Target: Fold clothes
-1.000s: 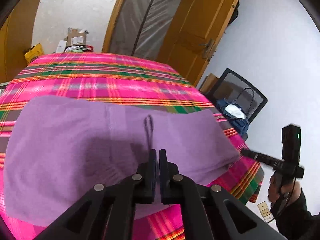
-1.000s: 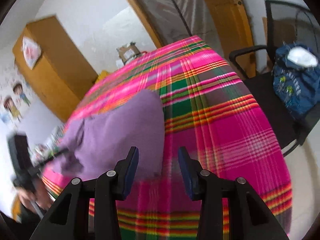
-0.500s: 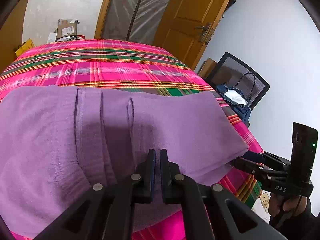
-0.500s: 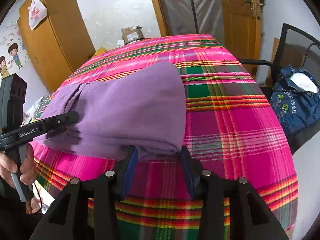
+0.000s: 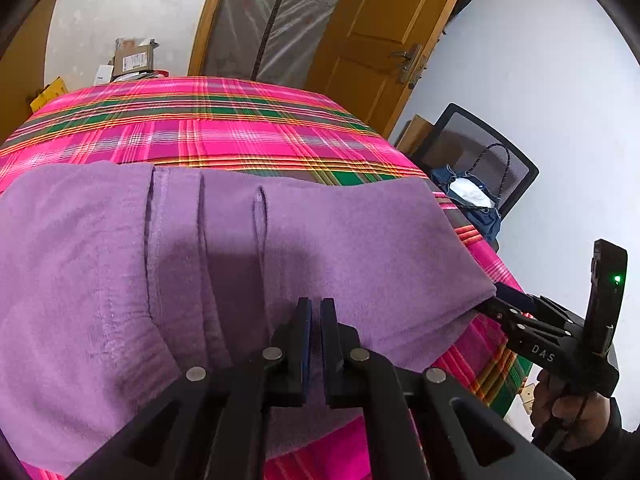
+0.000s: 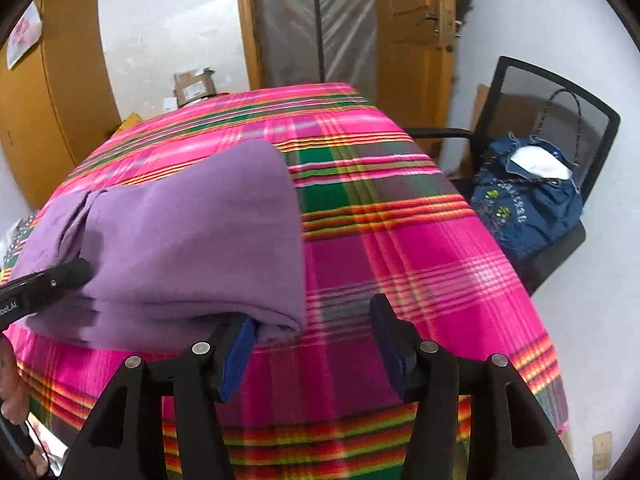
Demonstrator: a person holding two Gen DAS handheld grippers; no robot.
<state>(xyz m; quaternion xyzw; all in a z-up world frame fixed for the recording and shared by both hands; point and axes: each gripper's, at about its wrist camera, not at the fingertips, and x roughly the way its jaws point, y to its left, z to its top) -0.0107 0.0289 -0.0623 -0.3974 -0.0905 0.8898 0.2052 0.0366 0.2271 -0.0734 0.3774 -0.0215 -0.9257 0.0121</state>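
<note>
Soft purple fleece garment (image 5: 360, 248), folded into a thick flat bundle, lies on the table with the pink-green plaid tablecloth (image 5: 224, 132), near the table's front edge; in the right wrist view the garment (image 6: 192, 240) sits on the left half of the cloth, its right folded edge rounded and bulky. Left gripper (image 5: 314, 320) has its jaws nearly together, hovering over or resting on the near edge of the fabric; whether a thin layer is pinched between them can't be told, the tips hide it. Right gripper (image 6: 316, 340) has its jaws opening wide at the garment's near right corner; the left blue pad touches or sits just under the corner, the other stands apart over bare tablecloth, so nothing is gripped. Handling judgement: light, limp, thick-pile fabric, not slippery, not fragile; it will sag and unfold if lifted by one layer. Best hold is probably on the folded edges or corners, pinching all layers together, one gripper per corner, to keep the stack aligned. Seams and creases (image 5: 200, 220) on top suggest uneven thickness, so bite deep. Black mesh chair with blue bag (image 6: 528, 204) stands beside the table, clear of the work.
</note>
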